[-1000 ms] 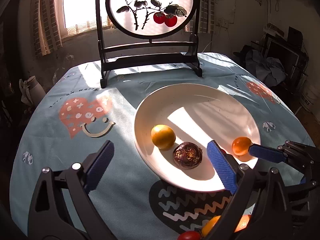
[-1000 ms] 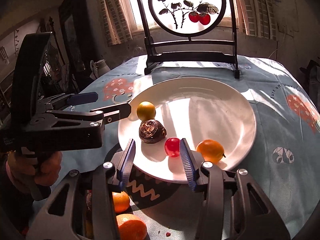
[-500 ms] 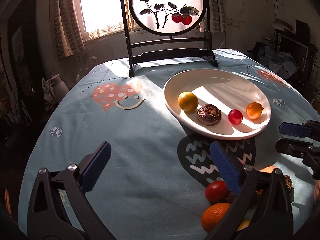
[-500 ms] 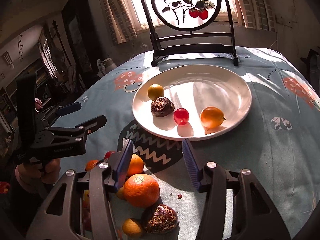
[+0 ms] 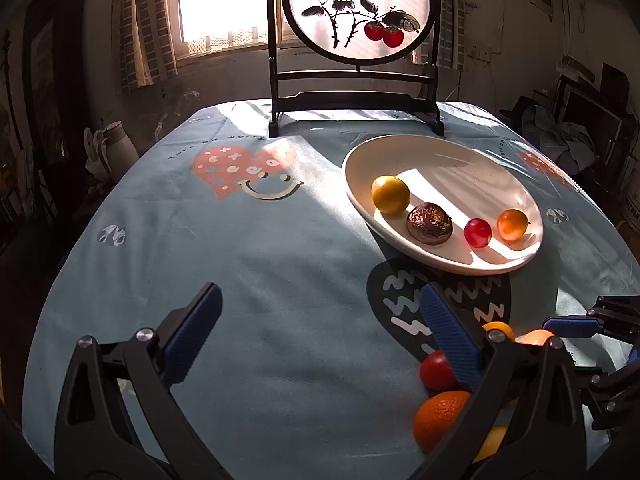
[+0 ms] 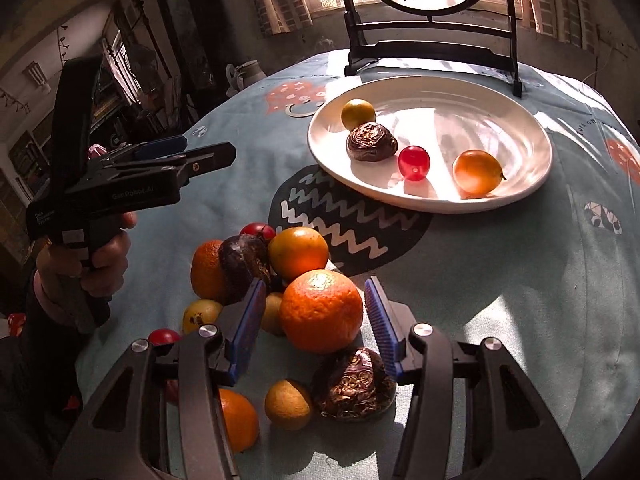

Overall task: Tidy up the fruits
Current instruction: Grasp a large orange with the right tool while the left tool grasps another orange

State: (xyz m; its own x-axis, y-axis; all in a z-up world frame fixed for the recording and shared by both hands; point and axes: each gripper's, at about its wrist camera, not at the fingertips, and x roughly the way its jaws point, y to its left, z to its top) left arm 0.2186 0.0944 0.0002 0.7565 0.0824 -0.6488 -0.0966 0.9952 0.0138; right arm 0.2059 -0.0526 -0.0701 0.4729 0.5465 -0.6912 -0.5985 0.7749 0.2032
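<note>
A white plate [image 6: 528, 136] [image 5: 472, 160] holds a yellow fruit [image 6: 358, 113], a dark wrinkled passion fruit [image 6: 371, 142], a red cherry tomato [image 6: 413, 157] and an orange fruit [image 6: 477, 171]. A pile of loose fruit lies near the table's front. My right gripper [image 6: 316, 322] is open, its blue pads on either side of a large orange [image 6: 321, 311] at the pile's front, not touching it. My left gripper [image 5: 320, 334] is open and empty above bare tablecloth, left of the pile; it also shows in the right wrist view [image 6: 192, 152].
The pile holds oranges, a dark passion fruit [image 6: 354, 384], small yellow fruits and red tomatoes [image 5: 438, 370]. A round painted screen on a black stand [image 5: 356, 60] stands behind the plate. The round table has a blue patterned cloth [image 5: 240, 240].
Both grippers pulled back from the plate toward the table's front. The right gripper has dropped over the fruit pile and now straddles the large orange. The red tomato stays on the plate.
</note>
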